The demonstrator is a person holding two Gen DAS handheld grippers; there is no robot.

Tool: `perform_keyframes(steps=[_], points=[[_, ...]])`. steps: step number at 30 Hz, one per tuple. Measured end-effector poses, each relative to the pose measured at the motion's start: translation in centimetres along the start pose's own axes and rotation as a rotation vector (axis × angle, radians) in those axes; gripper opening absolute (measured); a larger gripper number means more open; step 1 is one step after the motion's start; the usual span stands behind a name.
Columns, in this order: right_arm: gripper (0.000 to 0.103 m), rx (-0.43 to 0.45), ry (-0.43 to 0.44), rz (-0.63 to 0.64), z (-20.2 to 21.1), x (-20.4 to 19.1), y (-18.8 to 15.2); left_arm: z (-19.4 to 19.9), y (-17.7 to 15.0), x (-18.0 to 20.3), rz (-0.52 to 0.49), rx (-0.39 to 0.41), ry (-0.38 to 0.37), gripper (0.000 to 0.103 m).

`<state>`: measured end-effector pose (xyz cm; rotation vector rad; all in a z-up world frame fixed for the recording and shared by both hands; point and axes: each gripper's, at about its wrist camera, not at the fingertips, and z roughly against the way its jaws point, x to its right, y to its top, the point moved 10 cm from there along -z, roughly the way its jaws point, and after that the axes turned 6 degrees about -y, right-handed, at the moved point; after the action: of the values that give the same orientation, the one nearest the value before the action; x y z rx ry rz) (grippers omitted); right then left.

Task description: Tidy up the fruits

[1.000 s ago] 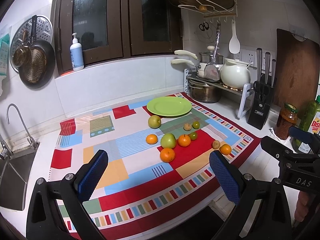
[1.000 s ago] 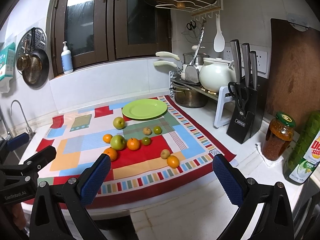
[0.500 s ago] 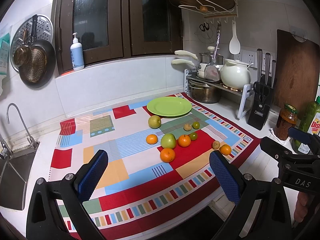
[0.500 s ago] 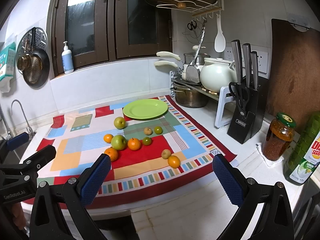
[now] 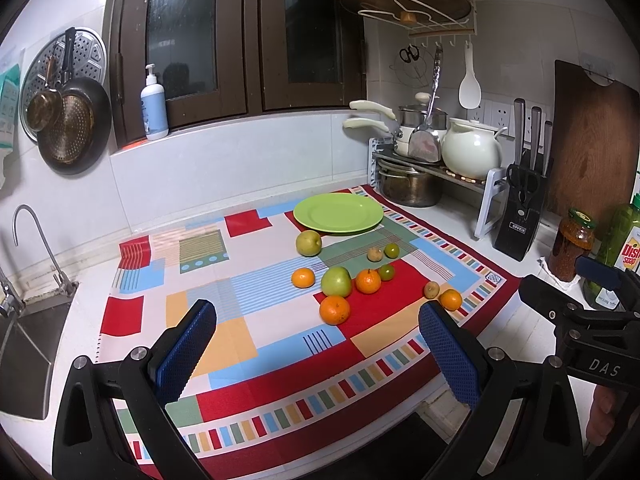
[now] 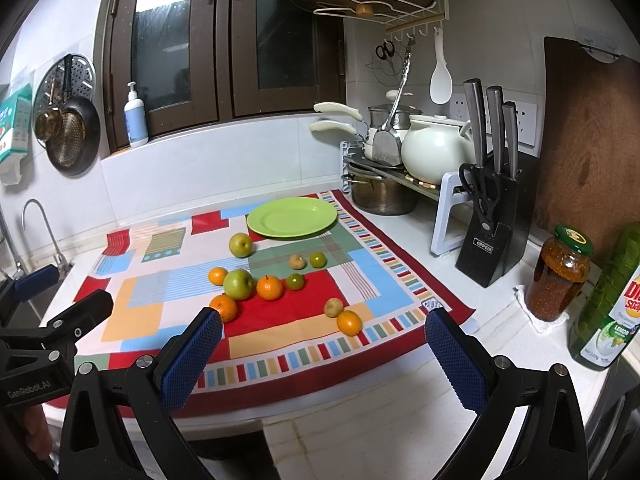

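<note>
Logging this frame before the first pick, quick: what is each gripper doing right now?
Left gripper: open, holding nothing, above the near edge of the mat.
Right gripper: open, holding nothing, at the counter's front edge.

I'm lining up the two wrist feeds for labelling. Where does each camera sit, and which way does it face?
Left wrist: behind the open left gripper, facing the patterned cloth and green plate; the right gripper shows at the right edge.
Right wrist: behind the open right gripper, further right, facing the same counter; the left gripper shows at the left edge.
Shared: plate, scattered fruit, knife block.
</note>
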<state>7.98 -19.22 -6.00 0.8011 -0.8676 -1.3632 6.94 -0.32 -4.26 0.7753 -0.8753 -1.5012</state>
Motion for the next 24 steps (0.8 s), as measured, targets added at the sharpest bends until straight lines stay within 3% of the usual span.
perform_keyframes(steps=[11, 24], points=[[0.102, -0.016, 0.005, 0.001, -0.8, -0.6, -0.3, -1.1, -0.3, -0.2, 0.016, -0.028, -0.003, 0.103], [0.102, -0.149, -0.01, 0.002, -6.2, -0.5, -2.7, -7.1, -2.8, -1.1, -0.006, -0.13, -0.022, 0.103]])
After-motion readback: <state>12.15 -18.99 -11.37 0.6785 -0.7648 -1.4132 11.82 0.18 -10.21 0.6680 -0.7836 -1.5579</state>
